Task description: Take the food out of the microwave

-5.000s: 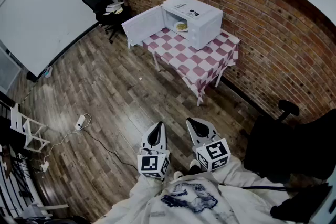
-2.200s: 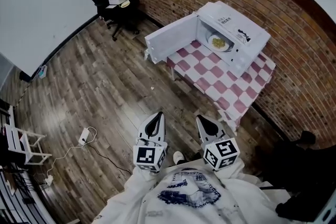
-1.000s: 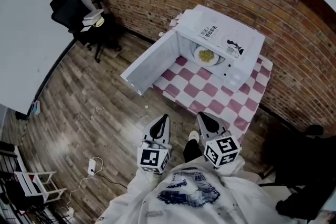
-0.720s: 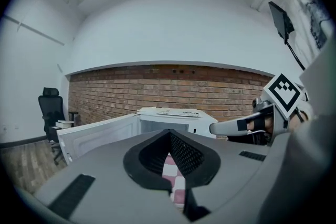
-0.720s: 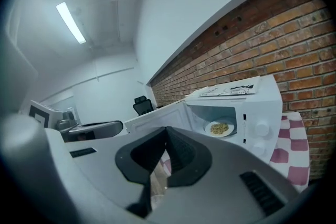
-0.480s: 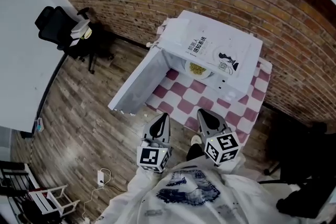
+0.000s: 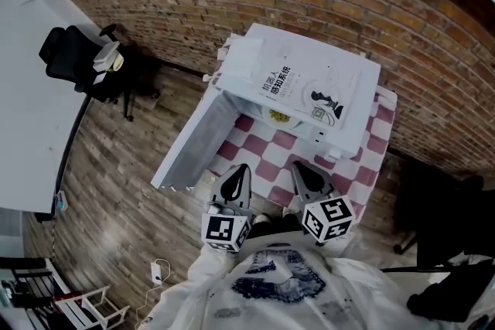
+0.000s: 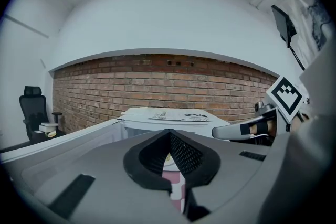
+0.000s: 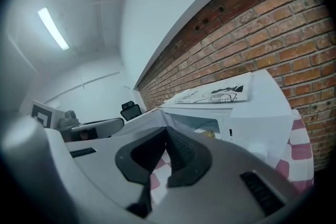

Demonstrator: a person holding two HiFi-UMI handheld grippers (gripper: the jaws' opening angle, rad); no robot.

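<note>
The step in hand looks like the approach: the left hand-held gripper point(image 7: 240, 168) and the right hand-held gripper point(image 7: 298, 165) are pressed together and empty at the near edge of the tabletop point(image 7: 370, 166), the plate of food point(image 7: 279, 117) sits inside the open microwave point(image 7: 309, 81), and the next move calls for spreading the jaws and reaching in.

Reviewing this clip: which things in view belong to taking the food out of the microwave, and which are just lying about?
Belongs to the job:
microwave
open microwave door
plate of food inside
left gripper
right gripper

Just lying about:
office chair with books on it
power strip on the floor
white rack
</note>
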